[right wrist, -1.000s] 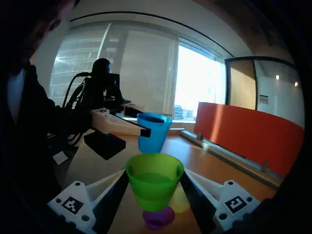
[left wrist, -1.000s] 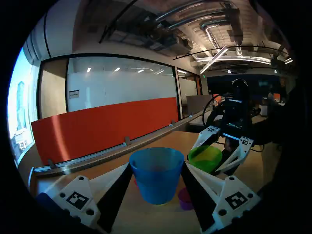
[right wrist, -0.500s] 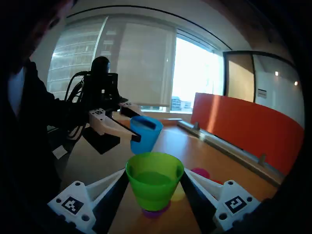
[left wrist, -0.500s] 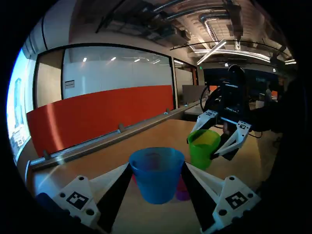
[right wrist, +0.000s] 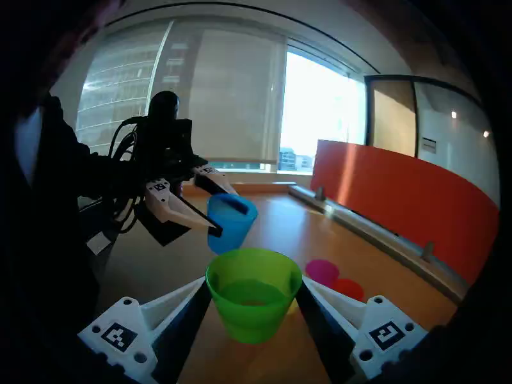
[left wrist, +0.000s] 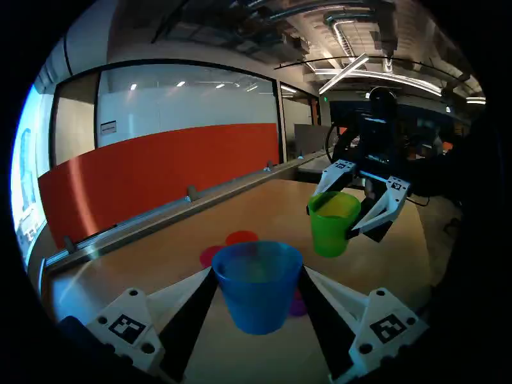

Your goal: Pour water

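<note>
L tool (left wrist: 257, 274) lifted blue cup (left wrist: 257, 297) higher.

Upright blue cup (left wrist: 257, 294), part-filled green cup (right wrist: 253, 307)

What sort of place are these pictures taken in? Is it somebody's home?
Most likely an open-plan office, not a home. There is a long wooden desk backed by an orange divider panel, a glass-walled room behind it, and exposed ceiling pipes with strip lights.
</note>
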`<action>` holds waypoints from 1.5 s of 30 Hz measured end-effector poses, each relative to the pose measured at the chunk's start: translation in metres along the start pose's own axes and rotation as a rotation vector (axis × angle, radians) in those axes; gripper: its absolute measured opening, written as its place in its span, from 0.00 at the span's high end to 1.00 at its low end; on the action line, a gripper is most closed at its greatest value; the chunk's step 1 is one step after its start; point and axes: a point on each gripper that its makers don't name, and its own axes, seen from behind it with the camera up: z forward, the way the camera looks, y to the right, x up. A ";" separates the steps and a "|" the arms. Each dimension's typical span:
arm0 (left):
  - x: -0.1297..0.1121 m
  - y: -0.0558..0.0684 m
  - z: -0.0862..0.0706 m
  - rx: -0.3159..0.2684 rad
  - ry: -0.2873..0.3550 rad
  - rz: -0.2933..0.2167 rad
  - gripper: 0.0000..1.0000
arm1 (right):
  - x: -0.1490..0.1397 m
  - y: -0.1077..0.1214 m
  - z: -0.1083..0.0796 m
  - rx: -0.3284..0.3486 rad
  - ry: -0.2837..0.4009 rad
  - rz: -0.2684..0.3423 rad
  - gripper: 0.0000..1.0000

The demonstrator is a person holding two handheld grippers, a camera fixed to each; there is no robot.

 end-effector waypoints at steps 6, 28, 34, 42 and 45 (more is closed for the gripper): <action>-0.013 0.004 0.006 -0.014 -0.033 0.010 0.15 | -0.010 0.003 -0.002 -0.002 -0.024 0.004 0.10; -0.054 0.015 0.022 -0.059 -0.138 0.030 0.14 | -0.050 0.011 -0.007 0.004 -0.114 0.025 0.10; -0.065 0.018 0.024 -0.074 -0.169 0.046 0.14 | -0.062 0.012 -0.007 0.008 -0.138 0.025 0.10; -0.079 0.021 0.027 -0.092 -0.203 0.052 0.14 | -0.075 0.011 -0.006 0.019 -0.163 0.033 0.10; -0.083 0.022 0.027 -0.098 -0.213 0.058 0.14 | -0.081 0.011 -0.006 0.022 -0.178 0.031 0.10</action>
